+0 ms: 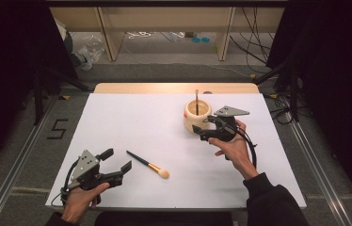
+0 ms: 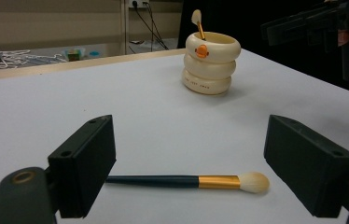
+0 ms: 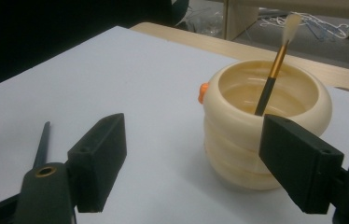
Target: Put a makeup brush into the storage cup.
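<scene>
Starting at the left of the high view, the left gripper (image 1: 116, 160) rests low near the front edge of the white rectangular table (image 1: 132, 117), its jaws spread wide and holding nothing. They point toward the dark-handled makeup brush with a gold ferrule and pale bristle tip (image 1: 148, 164), which lies flat on the table just beyond them; in the left gripper view the brush (image 2: 189, 181) lies crosswise between the two jaws, apart from both, so the gripper looks lined up to pick it off the surface. Bare table lies on every side of it (nothing to bump on a lift).

Farther right stands the cream ring-stacked holder cup with an orange duck beak (image 1: 197, 116), upright toward the back of the table, with a second thin brush (image 1: 196, 100) leaning inside it, bristles up. That suggests the lying brush belongs there too.

At the right, the right gripper (image 1: 204, 128) sits just beside the cup, jaws wide apart and empty; in the right gripper view one jaw crosses in front of the cup's wall (image 3: 238, 154), though I cannot tell whether it touches. The table's right side and front stay open for pulling back.
</scene>
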`<state>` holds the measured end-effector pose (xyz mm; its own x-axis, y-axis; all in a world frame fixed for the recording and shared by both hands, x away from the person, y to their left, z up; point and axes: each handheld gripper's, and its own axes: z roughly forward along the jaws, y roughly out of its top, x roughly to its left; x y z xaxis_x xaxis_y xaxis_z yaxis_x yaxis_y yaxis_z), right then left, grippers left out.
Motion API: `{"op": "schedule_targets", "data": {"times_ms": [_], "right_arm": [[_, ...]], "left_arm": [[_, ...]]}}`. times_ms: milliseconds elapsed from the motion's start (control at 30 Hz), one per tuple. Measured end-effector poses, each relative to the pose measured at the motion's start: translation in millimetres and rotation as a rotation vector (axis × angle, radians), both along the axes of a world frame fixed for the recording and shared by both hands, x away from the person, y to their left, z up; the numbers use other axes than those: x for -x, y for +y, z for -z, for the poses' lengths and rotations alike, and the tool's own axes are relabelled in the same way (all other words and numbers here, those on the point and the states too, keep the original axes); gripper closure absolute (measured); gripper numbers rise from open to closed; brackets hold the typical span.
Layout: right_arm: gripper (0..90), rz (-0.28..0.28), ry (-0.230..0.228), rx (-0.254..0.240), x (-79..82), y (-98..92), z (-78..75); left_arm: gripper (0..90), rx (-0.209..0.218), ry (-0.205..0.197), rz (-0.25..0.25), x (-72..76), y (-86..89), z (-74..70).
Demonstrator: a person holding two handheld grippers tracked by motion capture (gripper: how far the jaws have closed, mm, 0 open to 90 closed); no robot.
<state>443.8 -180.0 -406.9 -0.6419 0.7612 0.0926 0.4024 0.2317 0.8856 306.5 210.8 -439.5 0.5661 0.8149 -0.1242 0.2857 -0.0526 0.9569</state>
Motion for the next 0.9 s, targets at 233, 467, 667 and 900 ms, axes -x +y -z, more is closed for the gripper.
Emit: {"op": "schedule_targets", "data": {"times_ms": [233, 467, 667, 900], "right_arm": [[20.0, 0.015, 0.026, -0.001, 5.6, -0.3, 3.8], [16.5, 0.022, 0.021, -0.004, 12.3, -3.4, 6.1], [16.4, 0.029, 0.022, -0.010, 19.7, -4.8, 7.2], [16.4, 0.024, 0.025, -0.009, 28.4, -7.9, 11.1]], "left_arm": [[16.4, 0.003, -0.001, -0.004, 1.2, 1.1, -0.3], [16.4, 0.002, 0.000, 0.002, 0.0, -0.3, -0.1], [16.4, 0.001, 0.000, 0.007, -1.4, -0.8, -0.2], [16.4, 0.004, 0.002, 0.009, -2.0, -2.0, -0.2]]}}
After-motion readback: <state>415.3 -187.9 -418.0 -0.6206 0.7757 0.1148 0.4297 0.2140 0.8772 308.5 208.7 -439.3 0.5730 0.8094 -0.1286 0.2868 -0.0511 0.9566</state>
